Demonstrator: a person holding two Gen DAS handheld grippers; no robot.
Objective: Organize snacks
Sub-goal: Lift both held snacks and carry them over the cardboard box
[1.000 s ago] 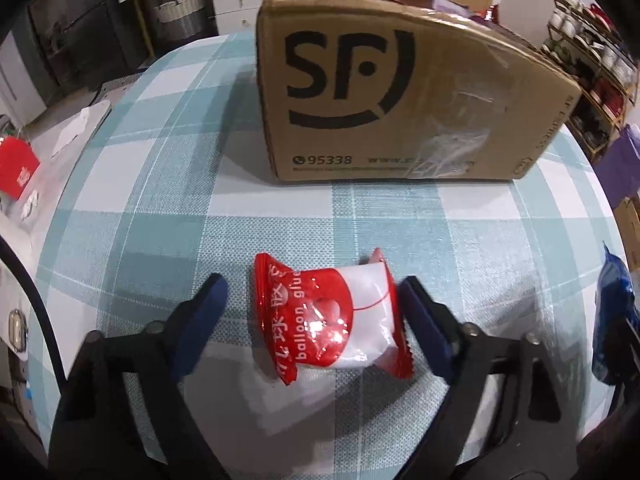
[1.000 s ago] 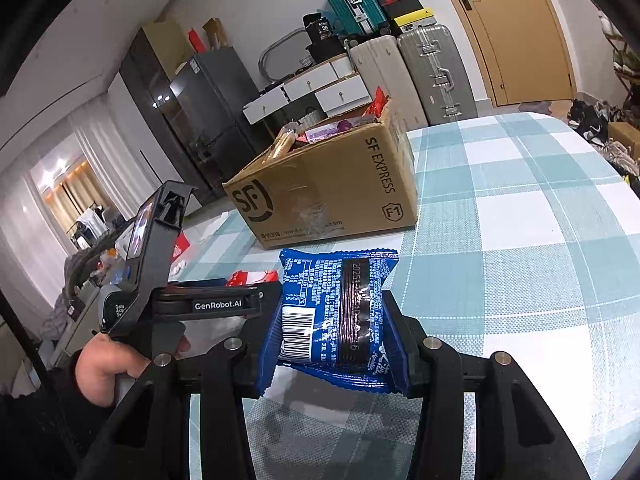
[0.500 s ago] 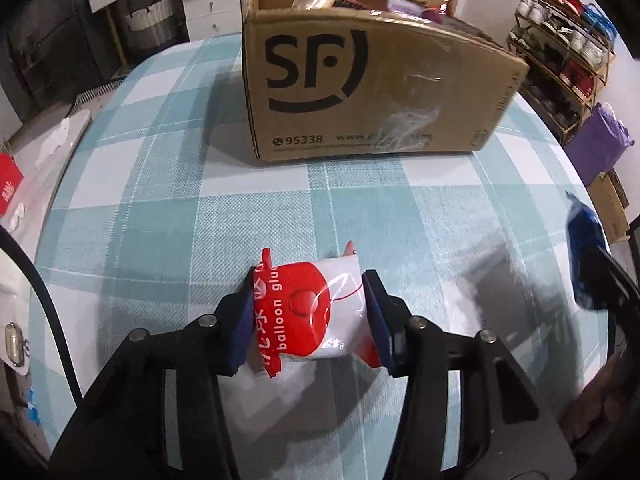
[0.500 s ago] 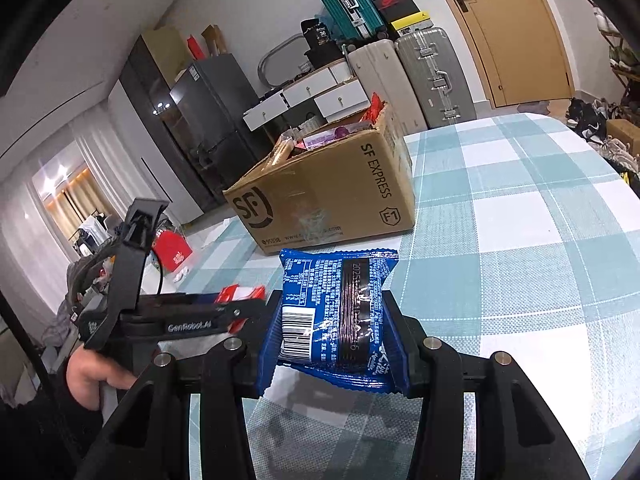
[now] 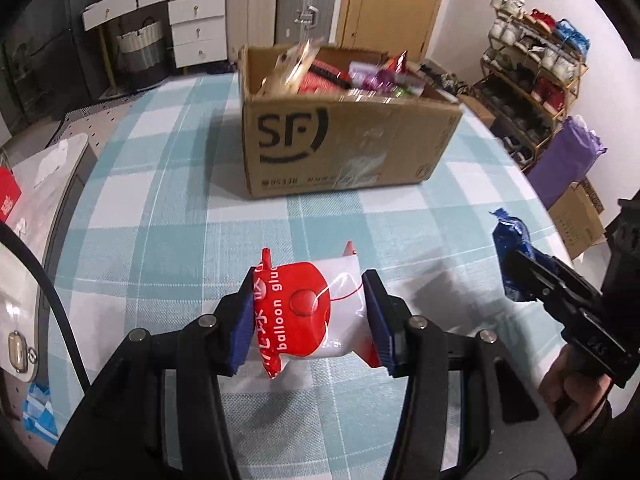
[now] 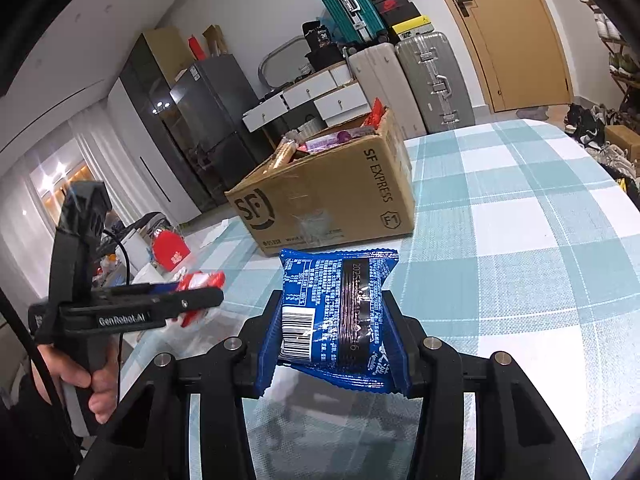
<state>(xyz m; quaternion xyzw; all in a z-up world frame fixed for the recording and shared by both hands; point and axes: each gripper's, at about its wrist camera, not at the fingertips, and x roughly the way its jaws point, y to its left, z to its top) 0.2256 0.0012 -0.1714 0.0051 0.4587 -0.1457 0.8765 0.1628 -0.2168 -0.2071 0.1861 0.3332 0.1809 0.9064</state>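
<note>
My left gripper [image 5: 310,312] is shut on a red and white snack packet [image 5: 308,312] and holds it above the checked tablecloth [image 5: 168,208]. My right gripper [image 6: 334,320] is shut on a blue snack packet [image 6: 336,312], also lifted off the table. An open cardboard SF box [image 5: 344,148] full of snacks stands ahead at the table's middle; it also shows in the right wrist view [image 6: 324,204]. The right gripper with the blue packet [image 5: 512,256] shows at the right of the left wrist view. The left gripper with the red packet [image 6: 200,284] shows at the left of the right wrist view.
A white board with a red item [image 5: 8,200] lies off the table's left edge. A shoe rack [image 5: 536,80] and a purple bag [image 5: 568,164] stand to the right. Suitcases [image 6: 428,76], drawers and a door are behind the box.
My left gripper closed on the red and white packet and lifted it off the table, so the box's inside now shows. The right gripper kept its hold on the blue packet.
</note>
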